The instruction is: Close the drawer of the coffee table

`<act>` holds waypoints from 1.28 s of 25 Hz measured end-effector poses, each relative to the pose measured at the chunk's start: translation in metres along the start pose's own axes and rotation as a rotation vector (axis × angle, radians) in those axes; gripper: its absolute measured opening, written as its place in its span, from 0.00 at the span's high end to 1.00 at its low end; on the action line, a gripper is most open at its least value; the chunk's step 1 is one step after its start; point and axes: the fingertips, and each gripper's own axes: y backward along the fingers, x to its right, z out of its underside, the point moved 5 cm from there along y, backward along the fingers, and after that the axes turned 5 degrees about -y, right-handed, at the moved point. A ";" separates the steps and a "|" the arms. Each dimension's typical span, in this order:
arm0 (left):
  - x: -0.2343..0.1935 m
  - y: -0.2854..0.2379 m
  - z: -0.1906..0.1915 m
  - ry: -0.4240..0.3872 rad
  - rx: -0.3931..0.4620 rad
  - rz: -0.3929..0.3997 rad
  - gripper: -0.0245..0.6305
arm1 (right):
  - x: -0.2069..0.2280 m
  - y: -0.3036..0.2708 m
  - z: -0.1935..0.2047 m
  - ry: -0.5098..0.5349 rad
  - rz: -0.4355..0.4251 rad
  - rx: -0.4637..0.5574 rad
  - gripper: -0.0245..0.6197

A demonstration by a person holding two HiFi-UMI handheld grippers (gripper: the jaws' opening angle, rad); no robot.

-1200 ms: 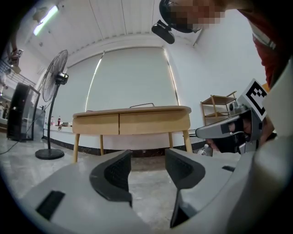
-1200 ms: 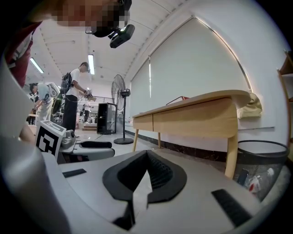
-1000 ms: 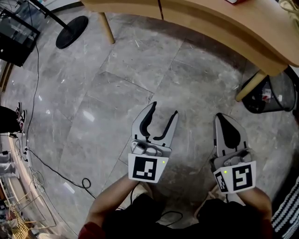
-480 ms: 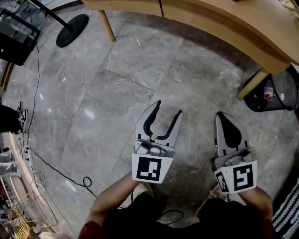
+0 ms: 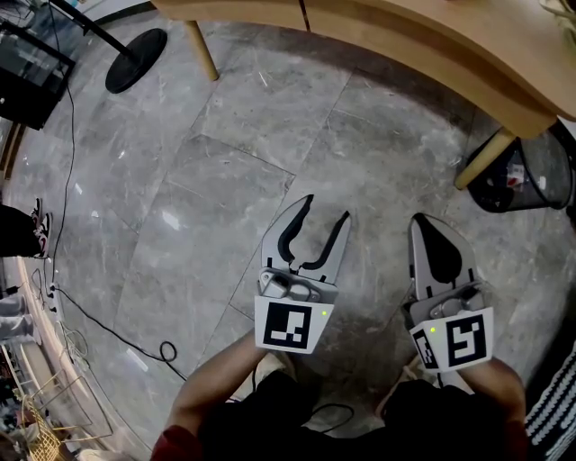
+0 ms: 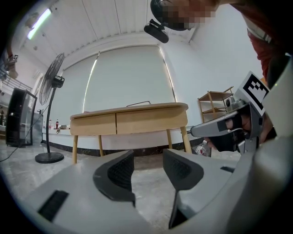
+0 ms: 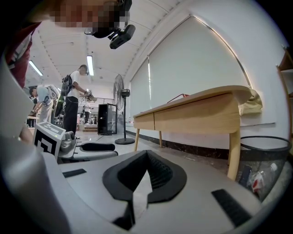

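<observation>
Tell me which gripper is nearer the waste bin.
Right. The right gripper sits just left of the bin; the left gripper, its empty jaws just closing slightly, is farther left.

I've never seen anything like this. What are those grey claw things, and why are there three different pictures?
No robot: a person holds a two-jawed tool in each hand. One picture looks down from a camera on their head at a grey stone floor; the other two come from cameras on the tools. The left hand-held gripper is open and empty, its jaws having just closed slightly. The right hand-held gripper is shut, empty. Ahead stands a wooden coffee table, drawer fronts looking flush, a wire bin beside it.
</observation>
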 end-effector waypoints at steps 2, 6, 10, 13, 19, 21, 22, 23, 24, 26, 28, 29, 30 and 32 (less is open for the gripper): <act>-0.001 0.000 0.000 0.000 -0.004 -0.004 0.68 | 0.000 0.000 0.001 -0.003 -0.001 -0.003 0.97; -0.006 0.004 0.000 0.003 -0.005 -0.025 0.87 | -0.004 -0.001 0.003 -0.004 -0.011 -0.005 0.97; -0.006 0.005 0.001 0.014 -0.012 -0.016 0.95 | -0.006 -0.002 0.004 -0.007 -0.014 -0.007 0.97; -0.008 0.003 0.004 0.005 -0.017 -0.020 0.95 | -0.003 -0.005 0.004 0.019 -0.021 0.006 0.97; -0.027 0.014 -0.015 -0.207 -0.148 0.012 0.95 | 0.004 -0.006 -0.010 0.155 0.011 -0.029 0.97; -0.030 0.024 -0.042 -0.205 -0.169 0.025 0.95 | 0.002 0.001 -0.032 0.179 0.007 -0.078 0.97; -0.030 0.030 -0.059 -0.220 -0.176 0.033 0.95 | 0.000 0.008 -0.045 0.242 -0.017 -0.128 0.97; -0.030 0.037 -0.080 -0.236 -0.179 0.038 0.95 | -0.005 0.016 -0.061 0.321 -0.046 -0.183 0.97; -0.031 0.045 -0.103 -0.240 -0.182 0.039 0.95 | -0.011 0.023 -0.080 0.353 -0.059 -0.213 0.97; -0.036 0.060 -0.153 -0.208 -0.201 0.046 0.95 | -0.025 0.037 -0.131 0.247 -0.026 -0.182 0.97; -0.046 0.072 -0.205 -0.160 -0.231 0.046 0.95 | -0.038 0.047 -0.183 0.276 -0.049 -0.218 0.97; -0.052 0.077 -0.230 -0.137 -0.246 0.042 0.95 | -0.043 0.051 -0.209 0.327 -0.070 -0.253 0.97; -0.057 0.081 -0.255 -0.121 -0.257 0.038 0.95 | -0.049 0.054 -0.234 0.356 -0.076 -0.273 0.97; -0.067 0.090 -0.307 -0.111 -0.263 0.027 0.95 | -0.057 0.060 -0.289 0.371 -0.061 -0.280 0.97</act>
